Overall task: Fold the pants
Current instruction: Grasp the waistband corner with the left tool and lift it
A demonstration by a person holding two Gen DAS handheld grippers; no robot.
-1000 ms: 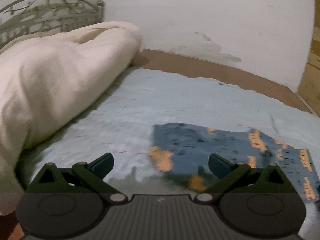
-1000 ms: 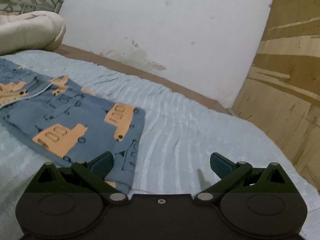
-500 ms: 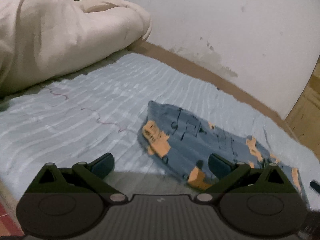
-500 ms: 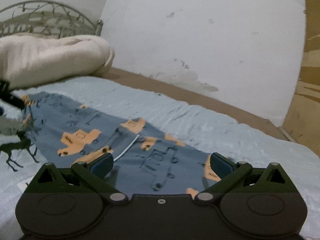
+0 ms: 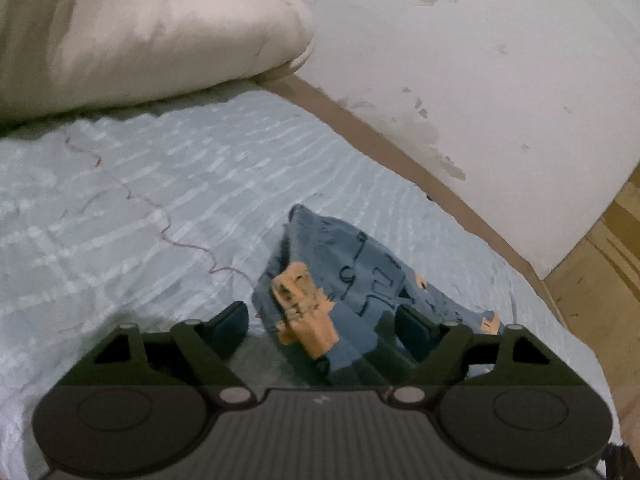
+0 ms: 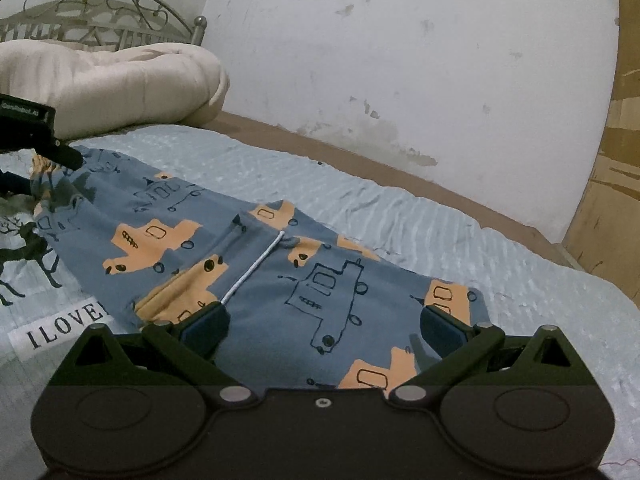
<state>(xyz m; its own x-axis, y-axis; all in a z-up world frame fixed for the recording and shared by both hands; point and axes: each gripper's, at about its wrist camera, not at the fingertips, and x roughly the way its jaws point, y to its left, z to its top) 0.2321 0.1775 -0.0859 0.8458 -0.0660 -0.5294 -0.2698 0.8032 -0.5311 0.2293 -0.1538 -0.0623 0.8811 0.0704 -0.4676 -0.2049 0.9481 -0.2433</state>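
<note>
Blue pants [image 6: 280,264] with orange truck prints and a white drawstring lie spread across the light blue bedspread [image 6: 400,208]. My right gripper [image 6: 324,328] hovers open over their near end, fingers wide apart with cloth below. In the left wrist view the other end of the pants [image 5: 360,264] is bunched and slightly raised. My left gripper [image 5: 324,324] straddles that bunched end with its jaws closing; the cloth sits between the pads, which stand apart from it. The left gripper's finger [image 6: 60,152] shows at the far left of the right wrist view, at the pants' end.
A cream duvet [image 5: 140,32] is heaped at the head of the bed before a metal headboard [image 6: 100,4]. A stained white wall [image 6: 400,60] runs along the far side and a wooden panel [image 6: 616,160] stands on the right. The bedspread carries a deer print [image 6: 24,252].
My left gripper has dropped closer to the pants' end, its jaws have narrowed, and the cloth there has bunched up. My right gripper has swung left over the pants.
</note>
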